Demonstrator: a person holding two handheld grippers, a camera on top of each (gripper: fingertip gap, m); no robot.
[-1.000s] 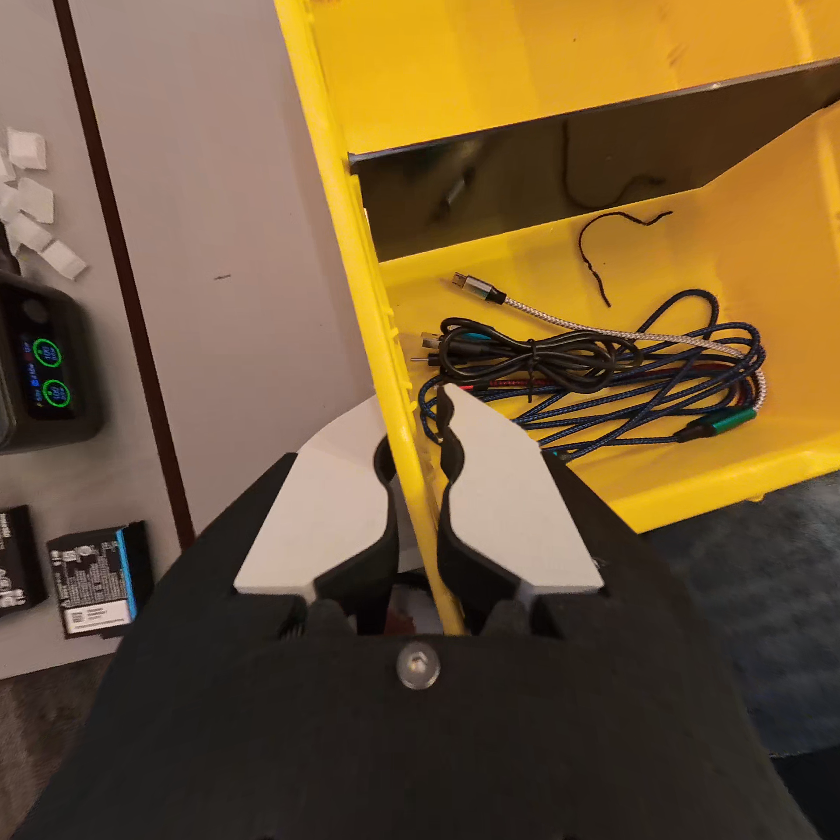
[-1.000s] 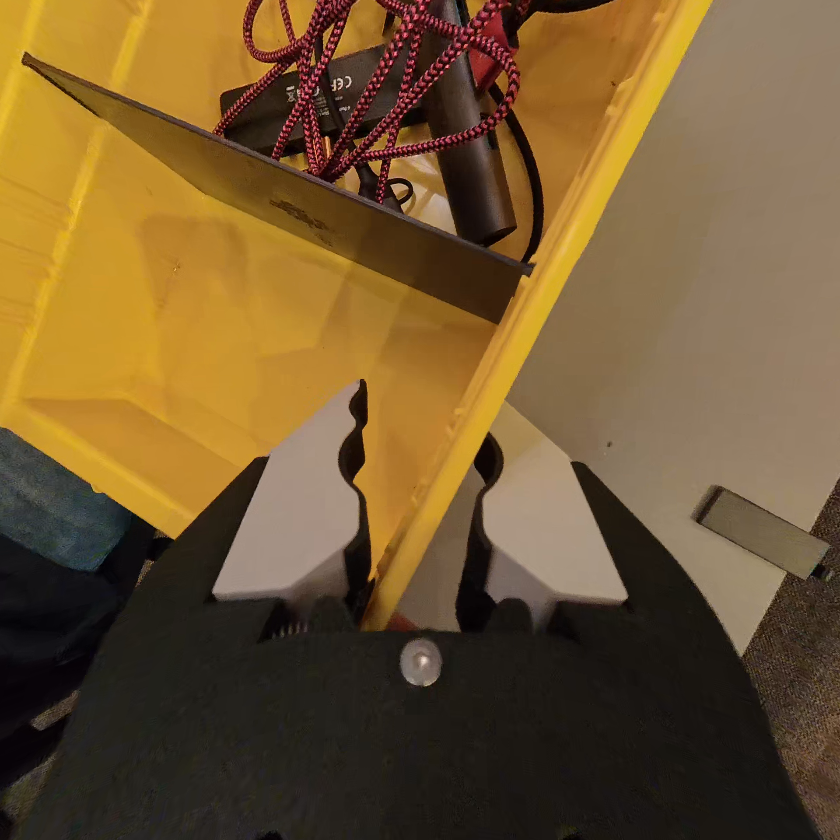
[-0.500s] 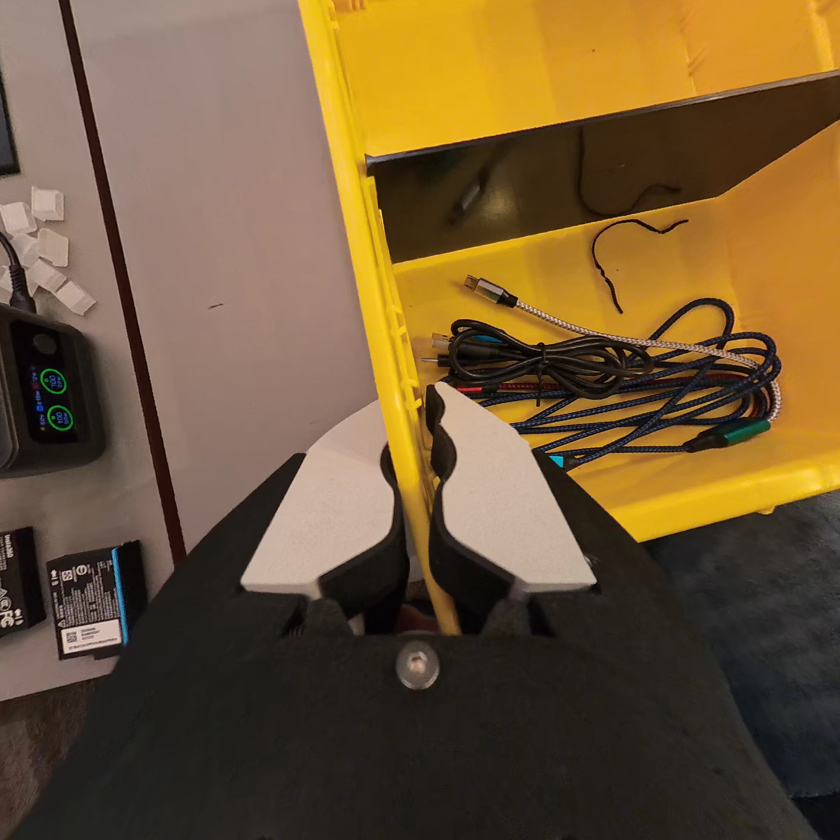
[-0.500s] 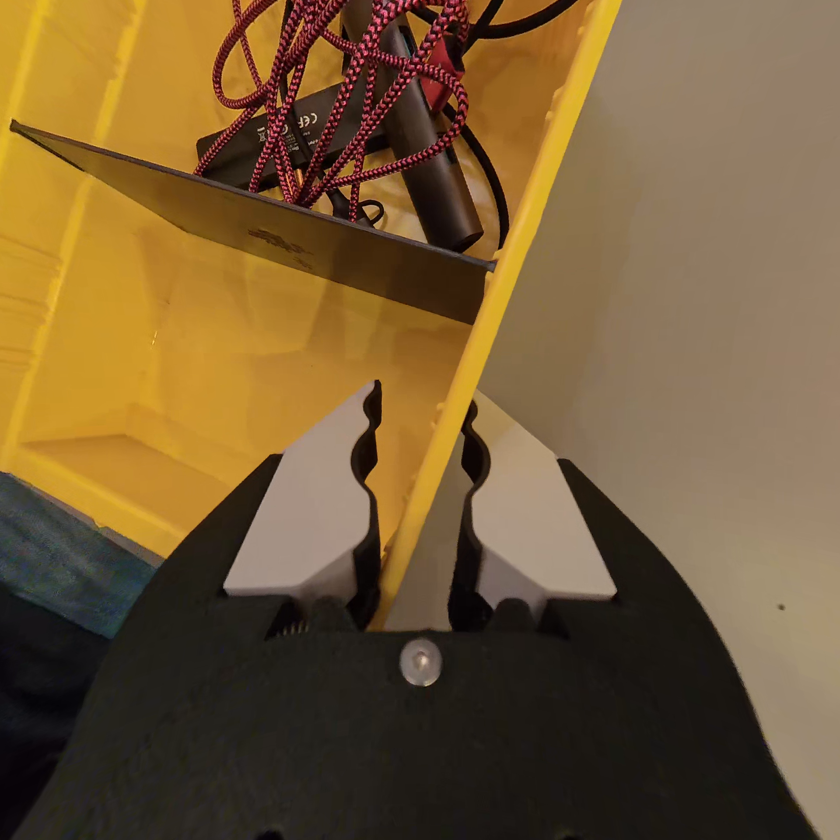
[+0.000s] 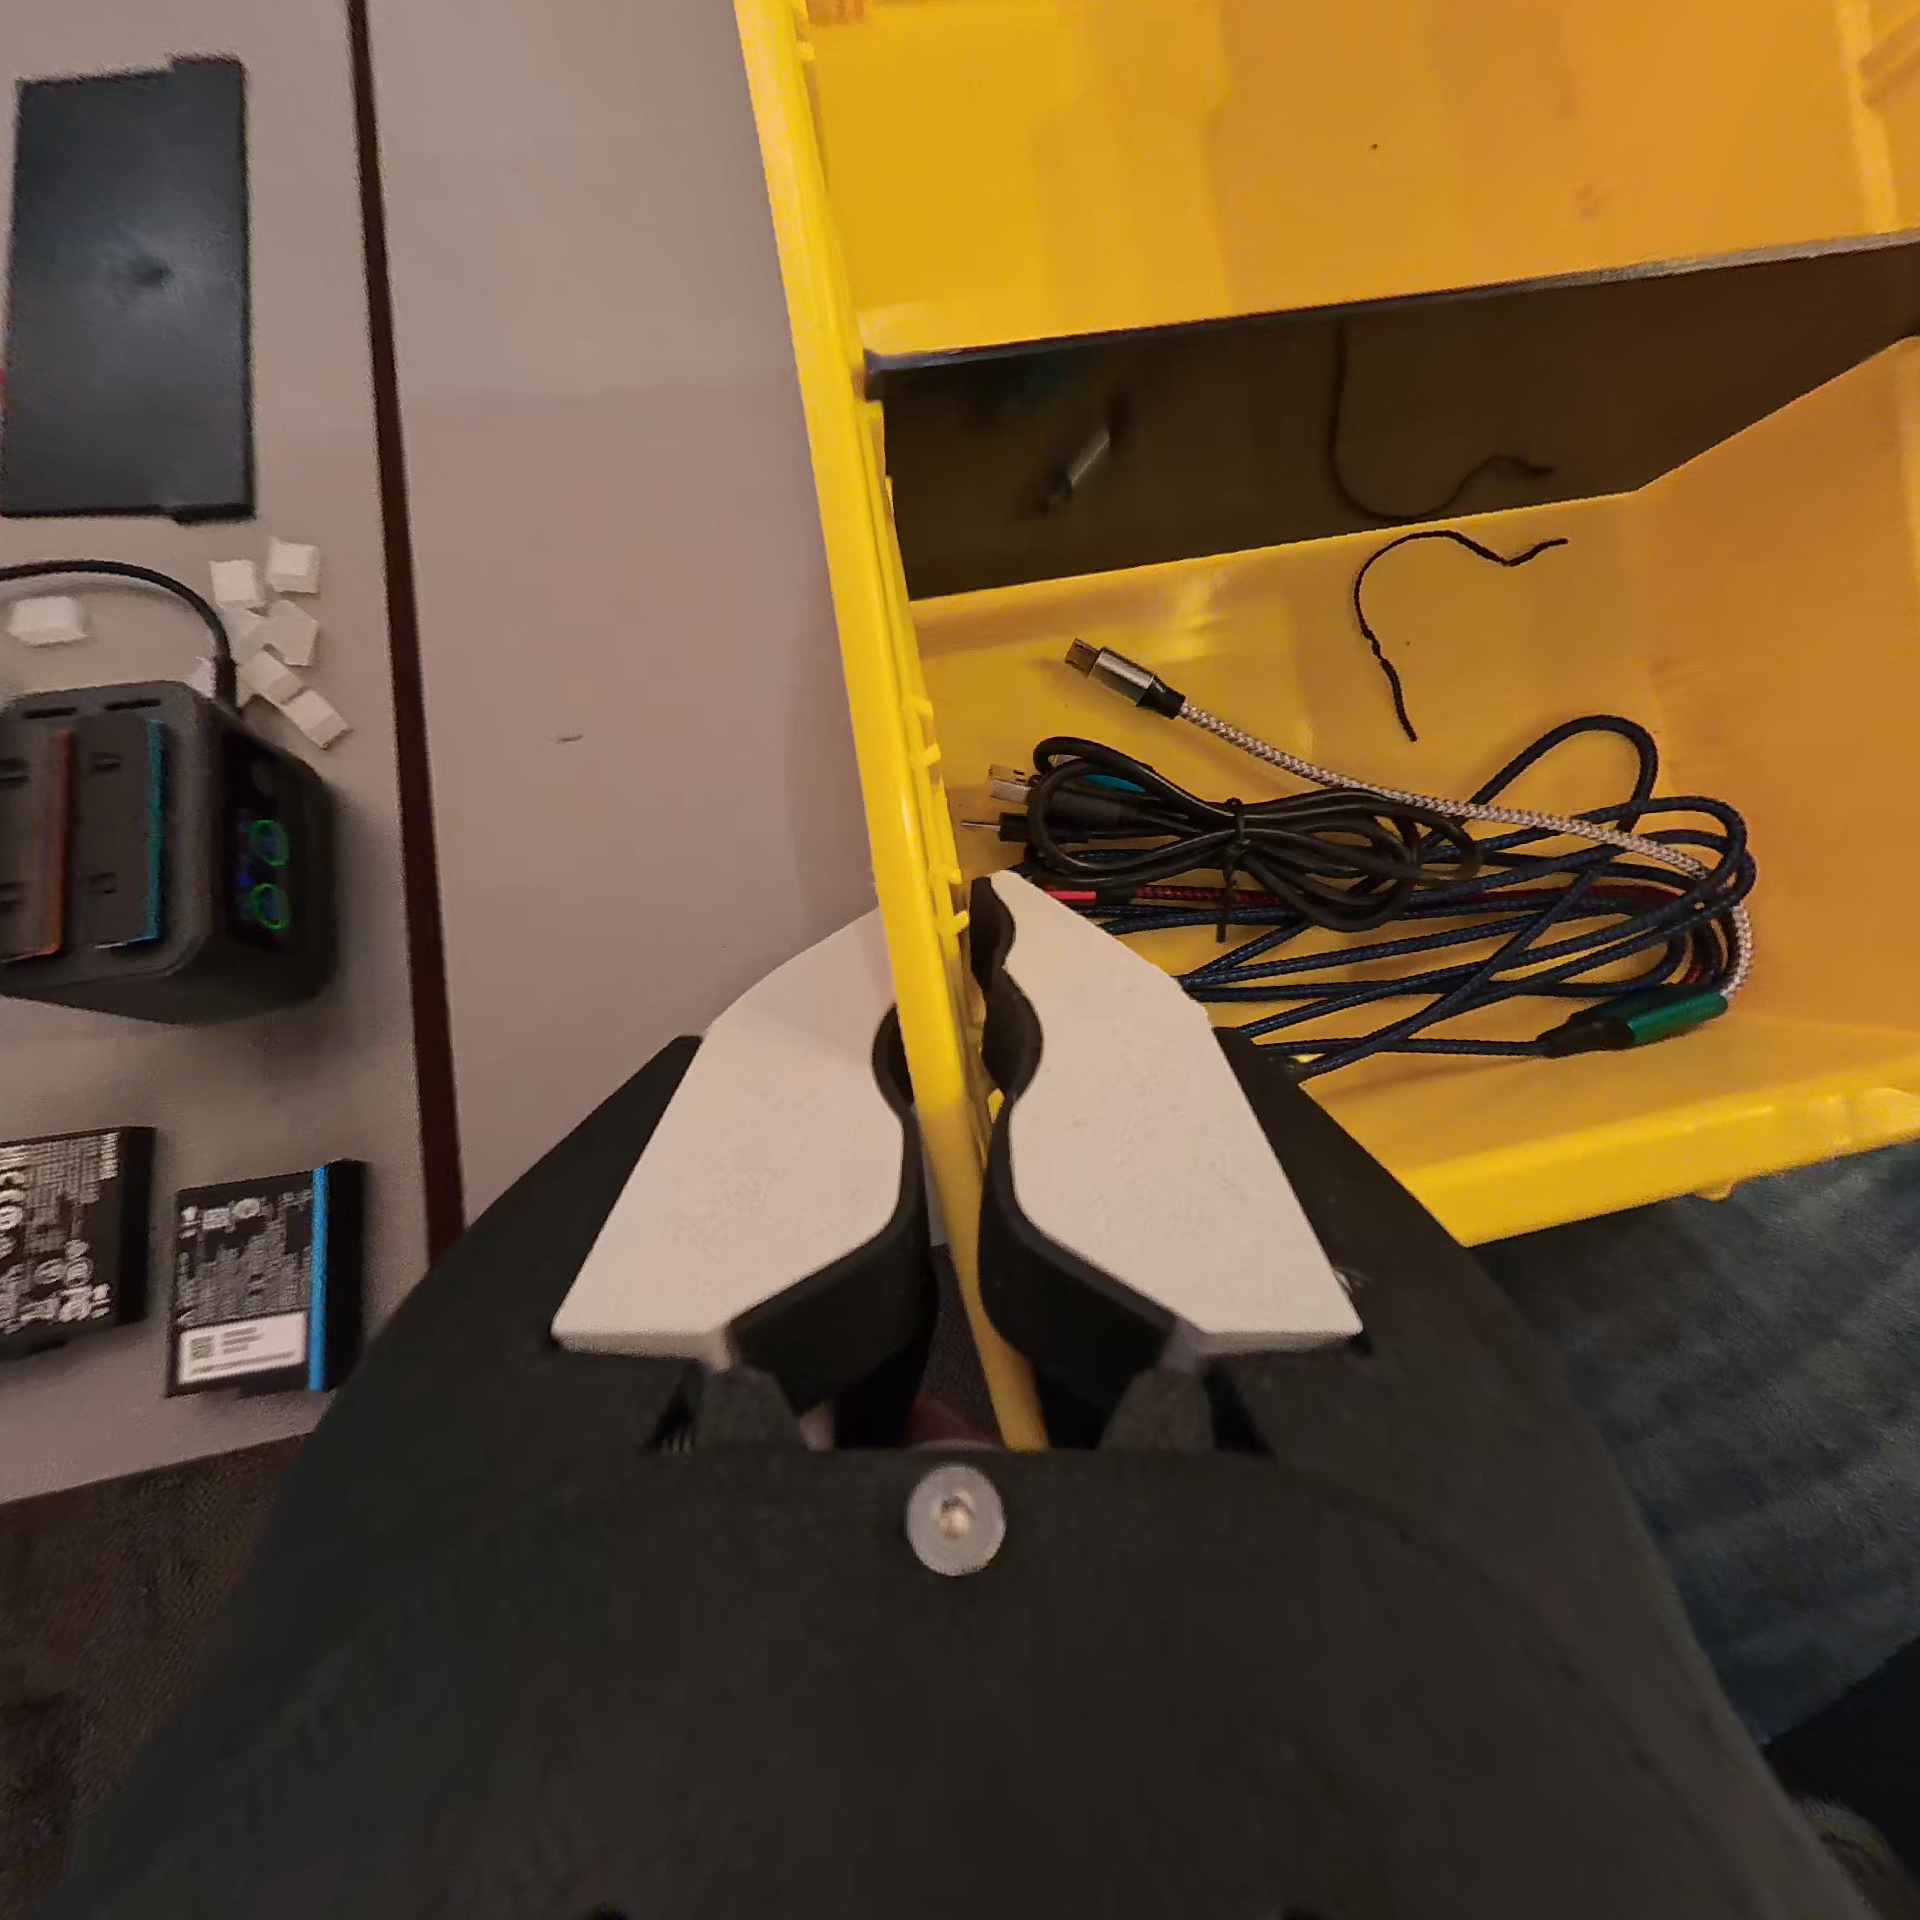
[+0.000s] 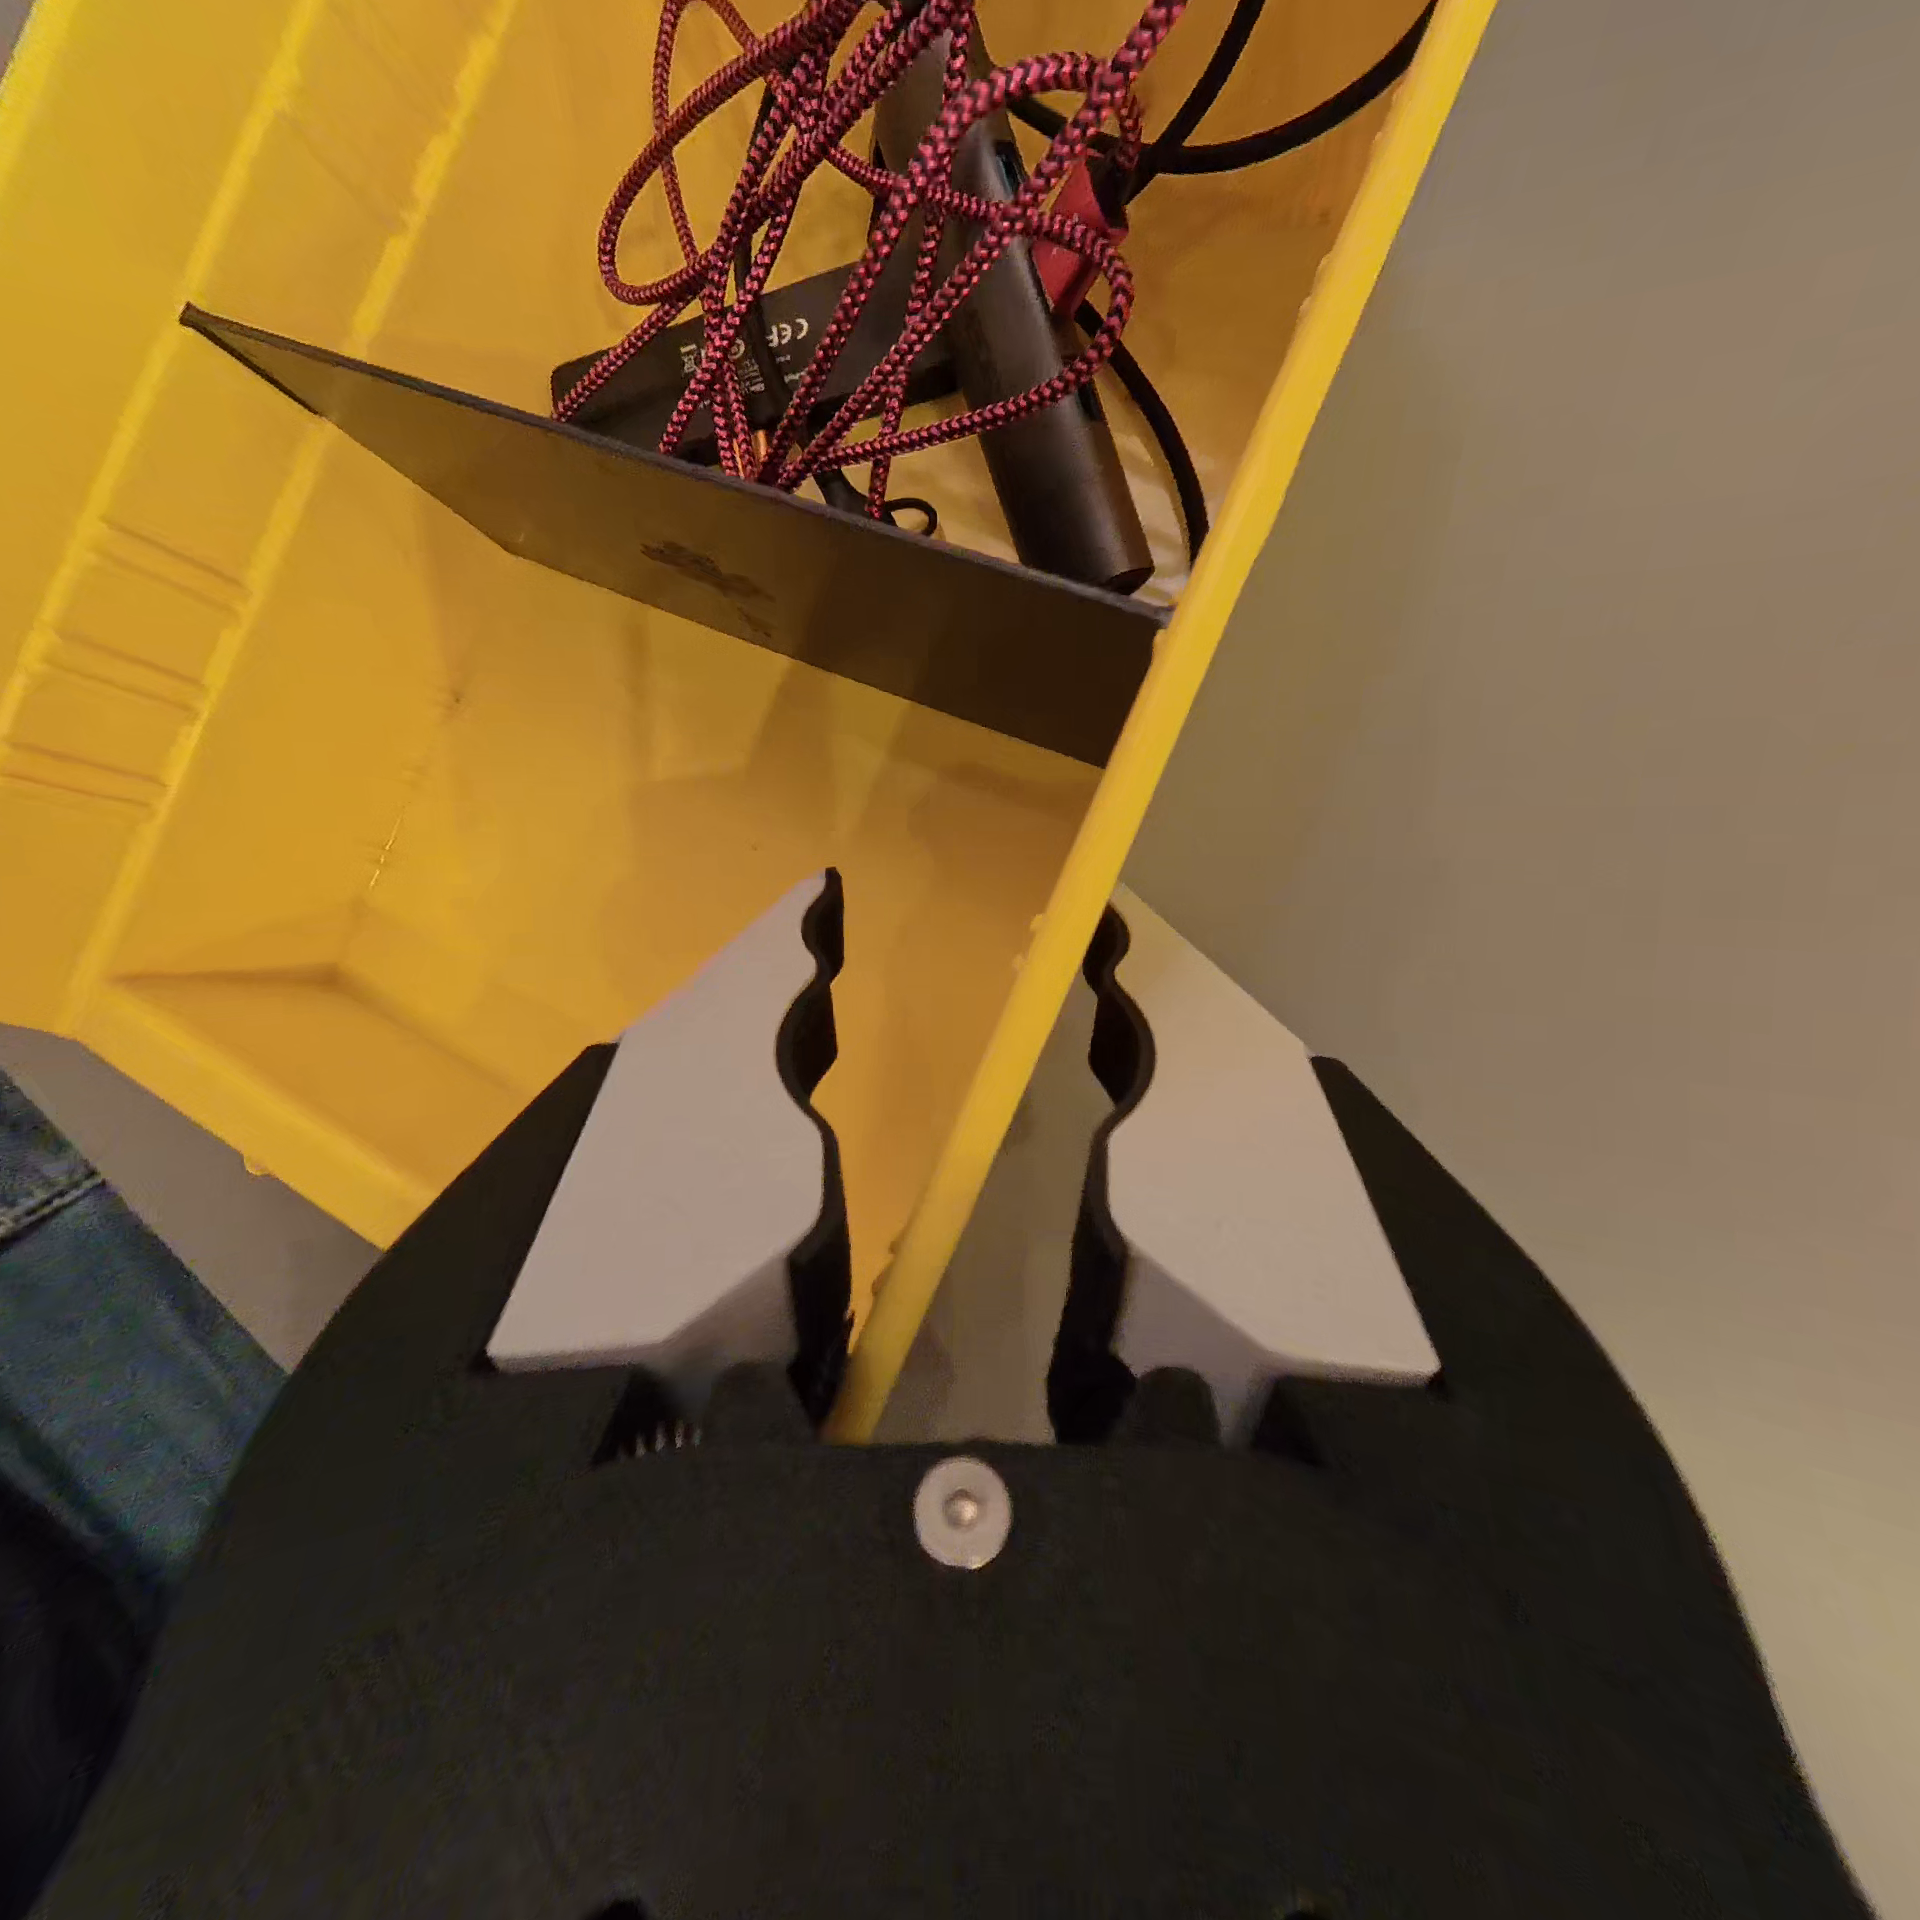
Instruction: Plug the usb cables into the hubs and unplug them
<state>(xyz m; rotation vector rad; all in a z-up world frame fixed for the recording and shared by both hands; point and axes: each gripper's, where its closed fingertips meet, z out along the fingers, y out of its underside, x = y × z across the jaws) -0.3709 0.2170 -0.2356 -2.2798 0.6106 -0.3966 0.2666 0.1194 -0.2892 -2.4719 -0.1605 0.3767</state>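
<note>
A yellow bin [image 5: 1351, 156] stands on a grey table [image 5: 603, 520]. Its near compartment holds a bundle of black, blue and silver braided USB cables [image 5: 1351, 883], in front of a black divider [image 5: 1247, 436]. My left gripper [image 5: 940, 914] is shut on the bin's left wall [image 5: 831, 364]. In the right wrist view, the bin [image 6: 312, 520] has a dark stick-shaped hub [image 6: 1049, 416] and a flat black hub [image 6: 790, 353]. They lie behind a divider [image 6: 831, 603] under a tangled red braided cable [image 6: 727, 208]. My right gripper [image 6: 971, 899] is open, astride the right wall [image 6: 1195, 675].
Left of the bin, past a dark seam [image 5: 395, 623], are a black charger with lit green rings [image 5: 208, 852], two battery packs [image 5: 260, 1278], small white pieces [image 5: 275, 634] and a black panel [image 5: 125, 281]. Dark carpet [image 5: 1714, 1351] lies below the bin's front. A denim-clad leg [image 6: 83, 1299] is at the lower left.
My left jaws have closed onto the left wall. My right jaws narrowed around the right wall, then widened a little. The bin has shifted in both views, showing more of the table on the left.
</note>
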